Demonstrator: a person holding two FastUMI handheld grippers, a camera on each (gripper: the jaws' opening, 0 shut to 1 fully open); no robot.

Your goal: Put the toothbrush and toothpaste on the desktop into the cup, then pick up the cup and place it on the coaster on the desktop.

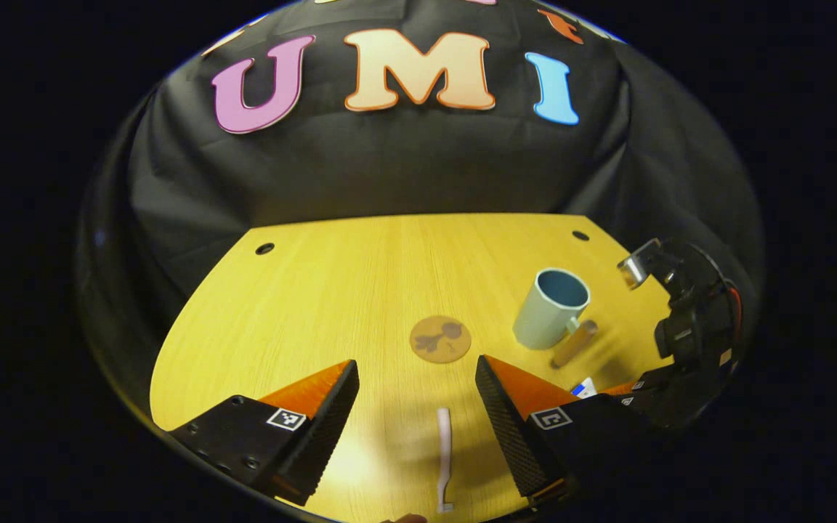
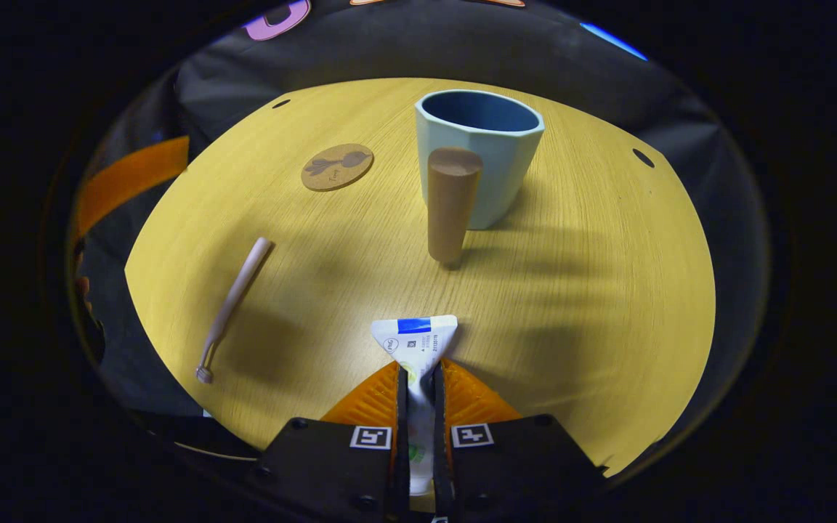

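Observation:
A pale pink toothbrush (image 1: 445, 456) lies flat on the yellow desktop between the wide-open fingers of my left gripper (image 1: 417, 396); the right gripper view has the toothbrush (image 2: 233, 301) at the left. My right gripper (image 2: 418, 381) is shut on a white toothpaste tube (image 2: 415, 341), whose crimped end sticks out ahead of the fingers, a little above the table. The light blue cup (image 2: 478, 156) with a brown wooden handle (image 2: 452, 203) stands upright ahead of it, empty. The round cork coaster (image 1: 440, 338) lies left of the cup (image 1: 553, 308). The right gripper (image 1: 680, 341) appears at the right.
The yellow wooden desktop (image 2: 593, 305) has small dark holes near its far corners. Black cloth forms the wall behind it. Bare table surface lies left of the coaster.

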